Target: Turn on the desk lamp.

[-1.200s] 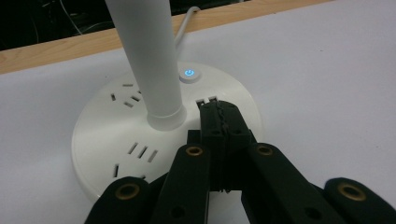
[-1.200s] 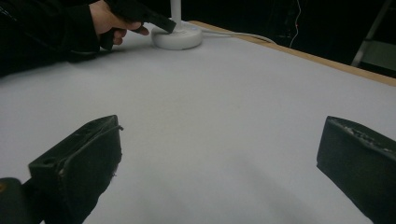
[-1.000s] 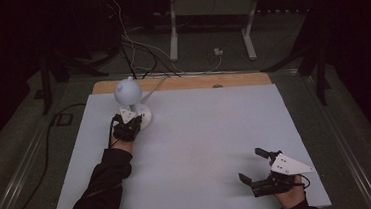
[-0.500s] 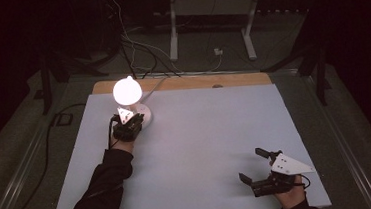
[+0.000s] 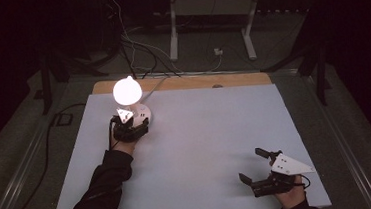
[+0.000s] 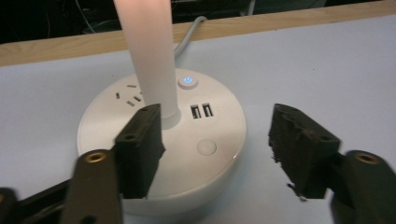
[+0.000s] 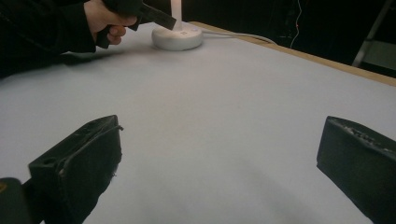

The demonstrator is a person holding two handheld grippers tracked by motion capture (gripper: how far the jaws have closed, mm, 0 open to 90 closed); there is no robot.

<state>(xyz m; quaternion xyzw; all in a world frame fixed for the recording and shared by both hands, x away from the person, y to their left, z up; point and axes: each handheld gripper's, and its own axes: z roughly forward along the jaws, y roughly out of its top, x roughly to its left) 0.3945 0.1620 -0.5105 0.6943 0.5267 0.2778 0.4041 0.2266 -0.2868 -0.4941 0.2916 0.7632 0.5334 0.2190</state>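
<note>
While the lamp (image 5: pixel 127 91) glows at the worktop's far-left corner, judged step: withdraw the left gripper (image 6: pixel 215 140), jaws apart astride the base (image 6: pixel 161 144), straight back without nudging the stem (image 6: pixel 149 56). Base: smooth white plastic disc, sockets, USB ports, lit button (image 6: pixel 187 82). Right gripper (image 5: pixel 261 171): jaws apart, near-right corner, over matte white worktop (image 5: pixel 215 127)

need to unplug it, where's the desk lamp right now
High view: the lit desk lamp stands at the table's far left, just beyond the left gripper.

Dark rm — floor cables (image 5: pixel 134 53), stand (image 5: pixel 209 22)
</note>
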